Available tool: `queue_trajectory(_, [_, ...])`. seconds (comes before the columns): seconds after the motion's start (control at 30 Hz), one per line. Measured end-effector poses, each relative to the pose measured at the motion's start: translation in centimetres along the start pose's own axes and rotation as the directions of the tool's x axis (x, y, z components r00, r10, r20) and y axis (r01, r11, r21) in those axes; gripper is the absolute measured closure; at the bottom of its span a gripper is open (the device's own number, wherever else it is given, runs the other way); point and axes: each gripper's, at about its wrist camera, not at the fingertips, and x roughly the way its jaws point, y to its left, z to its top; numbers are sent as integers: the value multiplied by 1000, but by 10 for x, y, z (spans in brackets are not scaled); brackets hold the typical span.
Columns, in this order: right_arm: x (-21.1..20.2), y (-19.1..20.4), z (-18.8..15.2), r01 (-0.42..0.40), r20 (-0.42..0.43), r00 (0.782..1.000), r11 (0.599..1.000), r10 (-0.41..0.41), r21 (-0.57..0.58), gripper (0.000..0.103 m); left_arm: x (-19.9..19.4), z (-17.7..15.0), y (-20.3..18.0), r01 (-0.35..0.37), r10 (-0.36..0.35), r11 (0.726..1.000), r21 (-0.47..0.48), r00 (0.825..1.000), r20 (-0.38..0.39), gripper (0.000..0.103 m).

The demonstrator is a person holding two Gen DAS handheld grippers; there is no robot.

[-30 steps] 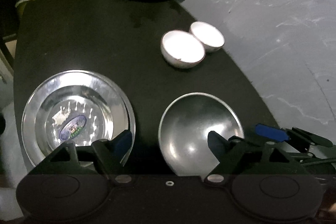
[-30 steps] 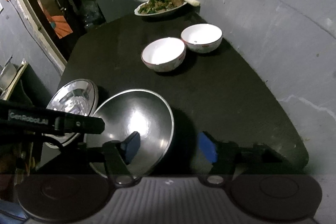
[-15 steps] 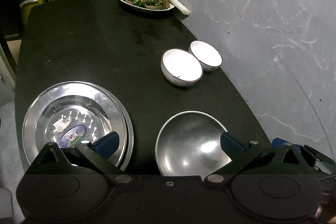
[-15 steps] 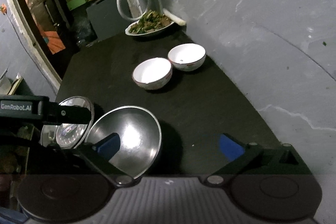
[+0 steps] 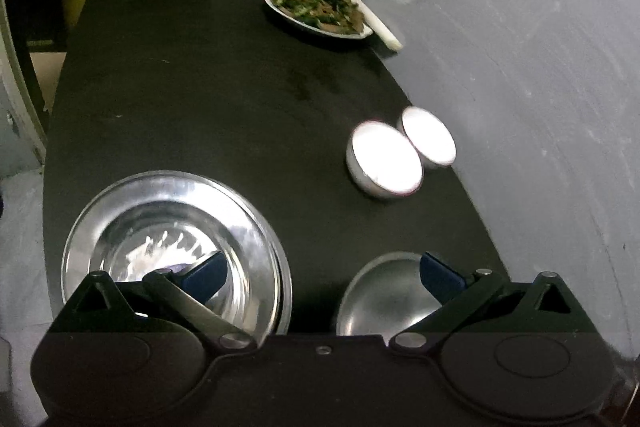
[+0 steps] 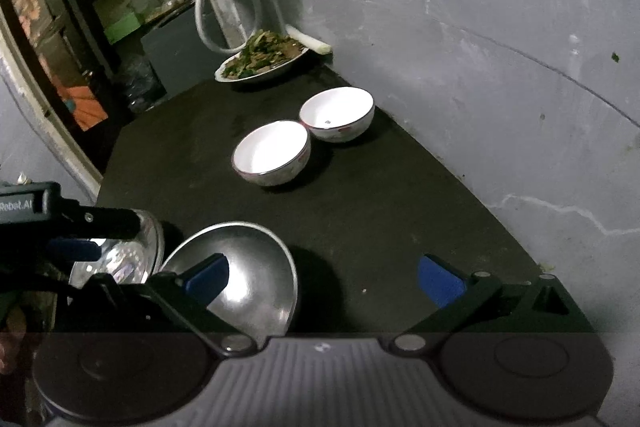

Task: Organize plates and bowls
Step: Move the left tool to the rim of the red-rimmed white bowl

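Two tools, both spread wide, gripping nothing. Far left: left tool (image 5: 322, 277), blue pads apart, hovering over near edge of black surface (image 5: 200, 99); left pad above stacked steel plates (image 5: 120, 211), right pad above steel bowl (image 5: 384, 299). Plates at near-left of surface, shiny, sticker in centre partly hidden by pad. Steel bowl just right of plates, empty, upright, near edge, apart from plates by a dark gap. Right tool (image 6: 322, 277) released too, left pad (image 6: 206, 277) over steel bowl (image 6: 244, 267), right pad over bare surface (image 6: 380, 227). Left tool's body also visible at left edge of right wrist view, above plates (image 6: 116, 263). Mid-right: two white ceramic bowls (image 6: 272, 153), empty, upright, rims touching or nearly so, cannot tell; second one (image 6: 337, 113) closer to grey wall (image 6: 500, 67). Same pair overexposed in left view (image 5: 386, 159). Far end: plate of greens and meat (image 5: 320, 9), beside wall, white stick-like item (image 5: 380, 27) along its right rim. White hose loop (image 6: 228, 15) behind surface.
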Motion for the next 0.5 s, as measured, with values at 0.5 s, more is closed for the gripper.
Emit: queue_trajectory(0.5, [46,0,49,81,10,997,995,-82,56,0,83,71,-18,15,-15,998,60,1000,11,1])
